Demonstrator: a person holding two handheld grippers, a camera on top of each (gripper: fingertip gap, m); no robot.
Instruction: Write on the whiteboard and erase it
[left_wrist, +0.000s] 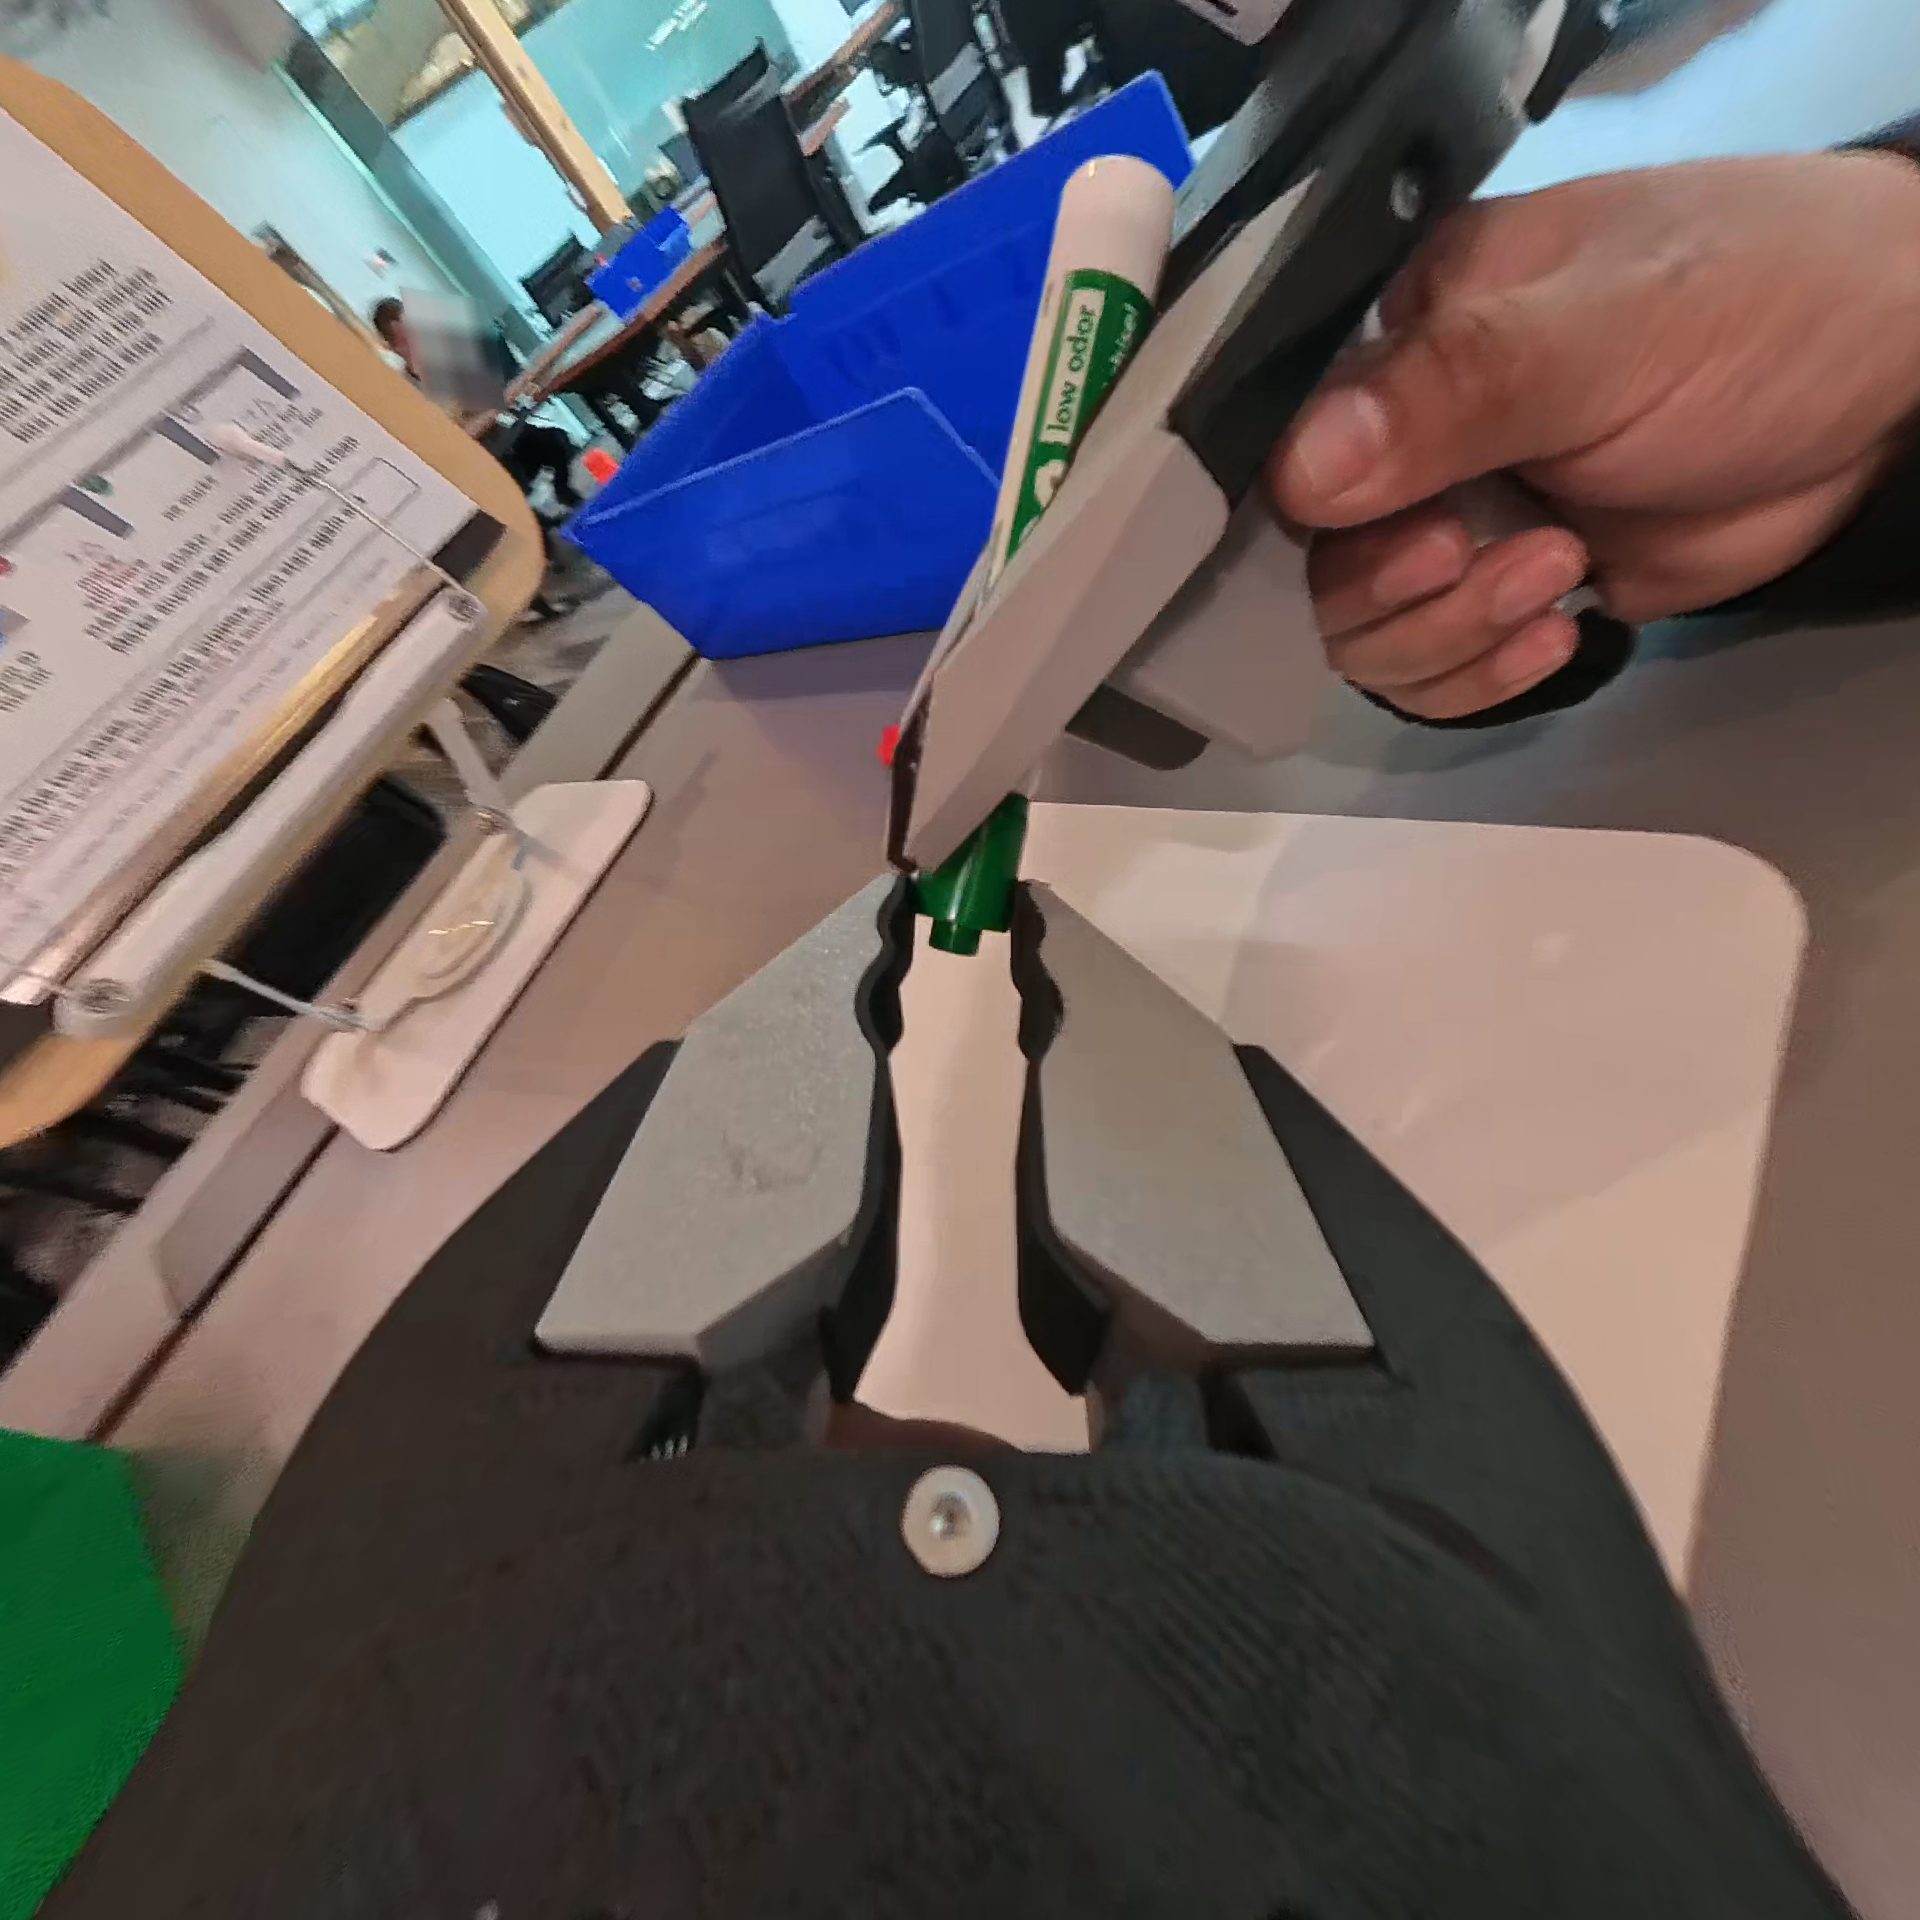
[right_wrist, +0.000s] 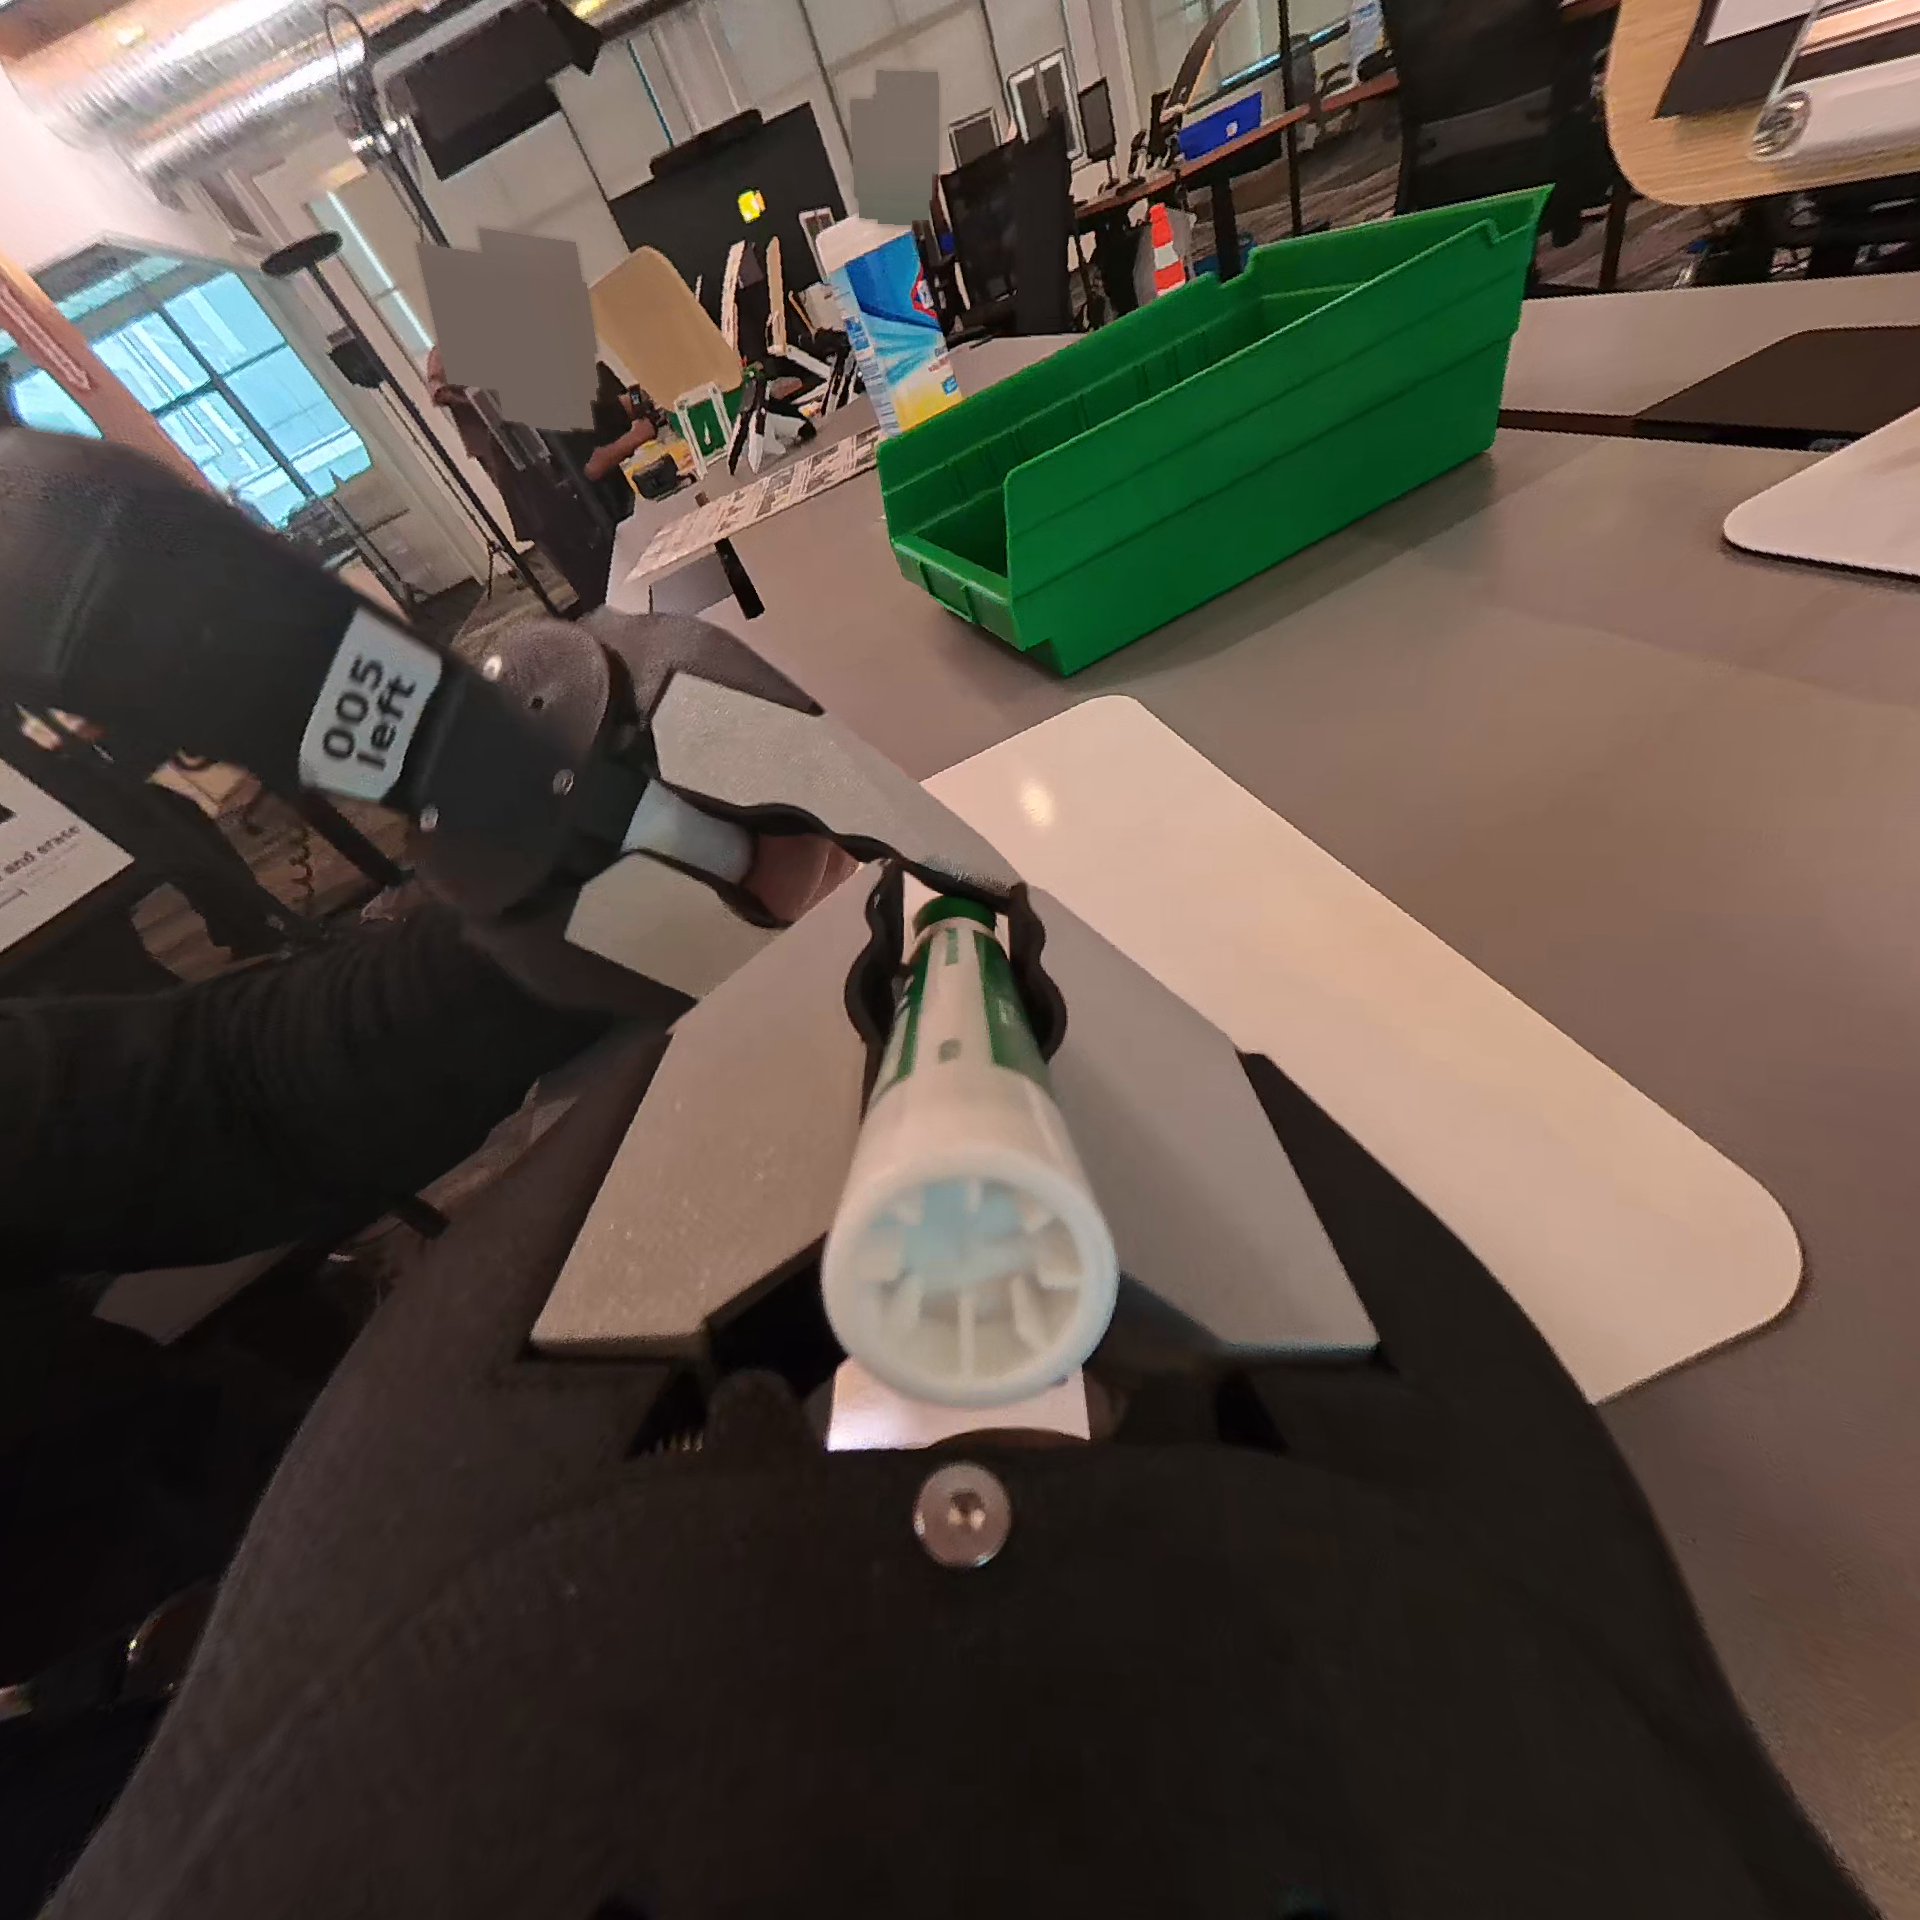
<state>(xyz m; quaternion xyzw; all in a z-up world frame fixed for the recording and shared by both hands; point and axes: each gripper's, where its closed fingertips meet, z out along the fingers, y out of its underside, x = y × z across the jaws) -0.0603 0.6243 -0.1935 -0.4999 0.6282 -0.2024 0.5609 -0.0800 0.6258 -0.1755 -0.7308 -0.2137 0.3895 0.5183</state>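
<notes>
A white whiteboard (left_wrist: 1403, 1039) lies flat on the grey table; it also shows in the right wrist view (right_wrist: 1299, 987). My right gripper (right_wrist: 951, 935) is shut on a white marker with a green label (right_wrist: 966, 1143), its butt end pointing at the camera. In the left wrist view the marker (left_wrist: 1081, 343) slants down from the right gripper (left_wrist: 935, 831), held by a bare hand. The marker's green cap (left_wrist: 966, 904) sits between the fingertips of my left gripper (left_wrist: 958, 914), which close on it just above the board. The left gripper (right_wrist: 935, 873) hides the cap in the right wrist view.
A blue bin (left_wrist: 831, 520) stands behind the board. A green bin (right_wrist: 1195, 468) stands on the table farther off, with a wipes canister (right_wrist: 894, 322) behind it. A document stand with a printed sheet (left_wrist: 208, 520) and its white base (left_wrist: 468, 956) is at the left. The grippers are tip to tip, or close to it.
</notes>
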